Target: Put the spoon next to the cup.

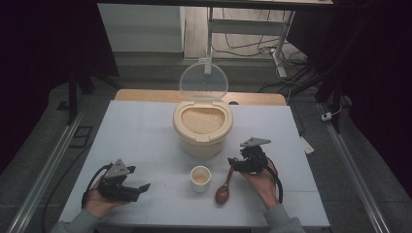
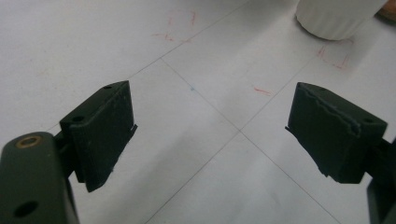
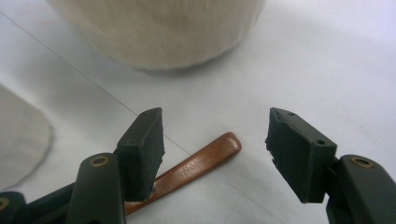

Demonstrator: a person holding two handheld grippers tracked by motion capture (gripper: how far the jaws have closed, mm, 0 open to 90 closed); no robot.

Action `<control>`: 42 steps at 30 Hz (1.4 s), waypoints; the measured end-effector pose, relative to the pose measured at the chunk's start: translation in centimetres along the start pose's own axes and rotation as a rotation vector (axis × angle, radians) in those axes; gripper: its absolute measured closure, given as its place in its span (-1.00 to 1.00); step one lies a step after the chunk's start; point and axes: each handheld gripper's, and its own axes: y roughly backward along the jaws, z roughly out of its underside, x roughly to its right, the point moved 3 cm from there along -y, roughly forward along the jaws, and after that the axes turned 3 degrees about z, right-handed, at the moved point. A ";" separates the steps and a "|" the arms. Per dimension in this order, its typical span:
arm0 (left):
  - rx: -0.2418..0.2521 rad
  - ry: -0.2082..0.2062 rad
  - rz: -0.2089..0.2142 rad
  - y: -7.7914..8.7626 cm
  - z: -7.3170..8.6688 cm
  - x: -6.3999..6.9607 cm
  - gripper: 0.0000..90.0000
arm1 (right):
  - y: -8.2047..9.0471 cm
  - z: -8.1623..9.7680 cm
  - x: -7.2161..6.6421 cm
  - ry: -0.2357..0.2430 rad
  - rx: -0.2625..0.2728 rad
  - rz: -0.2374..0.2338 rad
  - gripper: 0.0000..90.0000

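Between cup (image 1: 200,177) and table's right edge (image 1: 311,189), wooden spoon (image 1: 224,189) under released right hand-held gripper (image 1: 235,163); left hand-held gripper (image 1: 144,188) likewise released.

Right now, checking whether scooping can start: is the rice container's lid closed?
No, the clear lid stands raised behind the rice container, grains exposed.

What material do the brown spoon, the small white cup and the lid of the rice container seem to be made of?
Brown spoon: probably lacquered wood, or plastic imitating it; reddish-brown, glossy, with faint grain-like streaks.
Small white cup: looks like ceramic or thick plastic; plain, matte, opaque.
Lid: clear plastic; the floor behind shows through it.
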 end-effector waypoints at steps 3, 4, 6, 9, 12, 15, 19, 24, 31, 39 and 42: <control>0.012 0.000 -0.005 0.1 0.0 0.0 -0.68 | 1.3 0.0 0.0 0.018 0.062 -0.047 -0.18; 0.014 -0.001 -0.006 0.1 0.0 0.0 -0.68 | 1.9 0.1 -0.1 0.035 0.088 -0.058 -0.17; 0.017 -0.001 -0.007 0.1 0.0 0.1 -0.68 | 2.8 0.3 0.0 0.055 0.122 -0.075 -0.17; 0.025 -0.005 -0.011 0.2 -0.1 0.0 -0.68 | 3.9 0.6 0.2 0.065 0.166 -0.111 -0.17; 0.039 -0.006 -0.019 0.3 -0.1 0.0 -0.69 | 4.9 1.3 0.3 0.089 0.196 -0.118 -0.18; 0.046 -0.009 -0.023 0.3 -0.1 0.0 -0.69 | 6.0 2.1 0.6 0.100 0.216 -0.114 -0.18; 0.052 -0.012 -0.026 0.4 -0.1 0.0 -0.70 | 7.4 3.3 1.3 0.109 0.230 -0.097 -0.20; 0.054 -0.016 -0.032 0.4 -0.1 0.1 -0.70 | 8.4 4.8 2.3 0.091 0.239 -0.081 -0.20; 0.049 -0.017 -0.033 0.3 -0.1 0.1 -0.71 | 8.7 6.2 3.4 0.079 0.250 -0.076 -0.20; 0.053 -0.020 -0.034 0.3 -0.1 0.1 -0.72 | 8.7 6.4 3.3 0.103 0.252 -0.071 -0.20; 0.052 -0.020 -0.034 0.3 -0.1 0.1 -0.72 | 8.6 6.4 3.3 0.105 0.250 -0.072 -0.20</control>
